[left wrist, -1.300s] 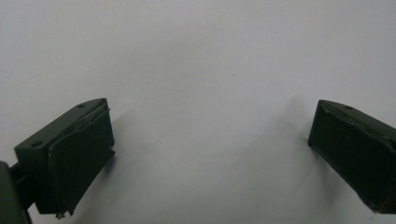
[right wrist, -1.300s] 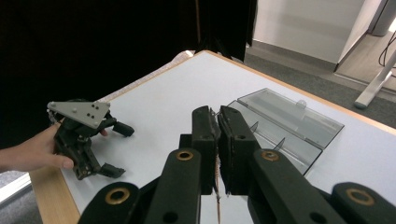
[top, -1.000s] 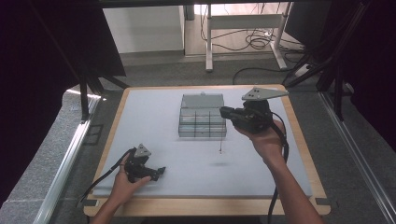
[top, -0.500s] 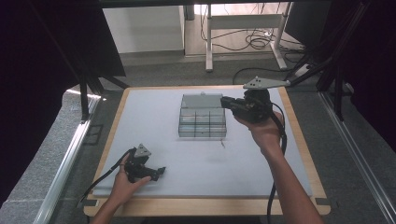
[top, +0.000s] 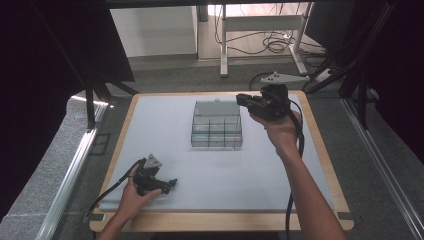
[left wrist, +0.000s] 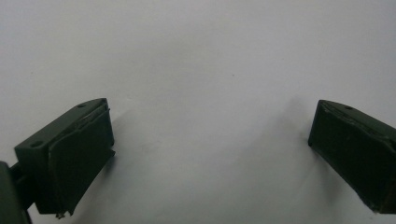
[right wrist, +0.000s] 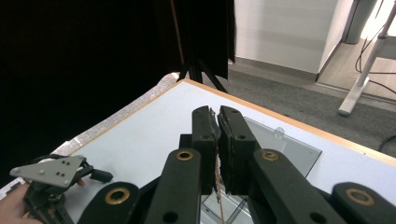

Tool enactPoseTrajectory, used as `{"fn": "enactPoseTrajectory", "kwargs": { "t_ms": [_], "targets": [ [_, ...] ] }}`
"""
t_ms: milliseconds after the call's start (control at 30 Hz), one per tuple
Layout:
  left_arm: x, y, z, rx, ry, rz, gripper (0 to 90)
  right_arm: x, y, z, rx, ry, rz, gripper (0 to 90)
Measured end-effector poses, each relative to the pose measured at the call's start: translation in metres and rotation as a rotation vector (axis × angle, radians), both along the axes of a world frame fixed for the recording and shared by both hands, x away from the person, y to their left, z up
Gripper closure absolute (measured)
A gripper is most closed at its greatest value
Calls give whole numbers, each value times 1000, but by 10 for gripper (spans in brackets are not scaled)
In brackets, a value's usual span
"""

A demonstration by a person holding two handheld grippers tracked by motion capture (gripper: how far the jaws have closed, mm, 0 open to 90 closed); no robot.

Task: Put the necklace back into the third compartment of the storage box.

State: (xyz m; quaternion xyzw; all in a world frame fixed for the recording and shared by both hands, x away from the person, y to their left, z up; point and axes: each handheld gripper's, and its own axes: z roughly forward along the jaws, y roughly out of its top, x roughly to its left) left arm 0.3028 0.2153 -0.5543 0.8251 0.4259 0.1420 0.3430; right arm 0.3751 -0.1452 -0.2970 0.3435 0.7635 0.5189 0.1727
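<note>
We saw the counter (top: 165,125), a pale sheet with a wooden edge, carrying everything, and it lay under both grippers. Below the right gripper and a little toward the left one stood a clear box (top: 217,125), split into small compartments, its lid (top: 216,106) raised at the far side; in the right gripper view the lid (right wrist: 289,147) showed just beyond the jaw tips.

The right gripper (top: 243,100) was held in the air by the right hand (top: 280,127), over the far right corner of the box. In its own view the right gripper (right wrist: 218,140) had its jaws pressed together on a thin, thread-like strip (right wrist: 218,179) that hung down between them; we could not tell what the strip was.

The left gripper (top: 172,184) rested low on the counter in the left hand (top: 131,200), well apart from the box. In its own view the left gripper (left wrist: 210,140) had its jaws spread wide, with bare counter (left wrist: 201,56) between them and nothing gripped.
</note>
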Motion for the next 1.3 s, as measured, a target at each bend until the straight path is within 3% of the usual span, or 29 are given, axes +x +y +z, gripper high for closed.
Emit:
{"fn": "enactPoseTrajectory", "kwargs": {
  "t_ms": [600, 1300],
  "targets": [
    [0, 0, 0, 0, -1, 0, 0, 19, 10, 6, -1, -2, -43, 834],
    [0, 0, 0, -1, -2, 1, 0, 58, 13, -15, 5, 37, -97, 834]
  ]
}}
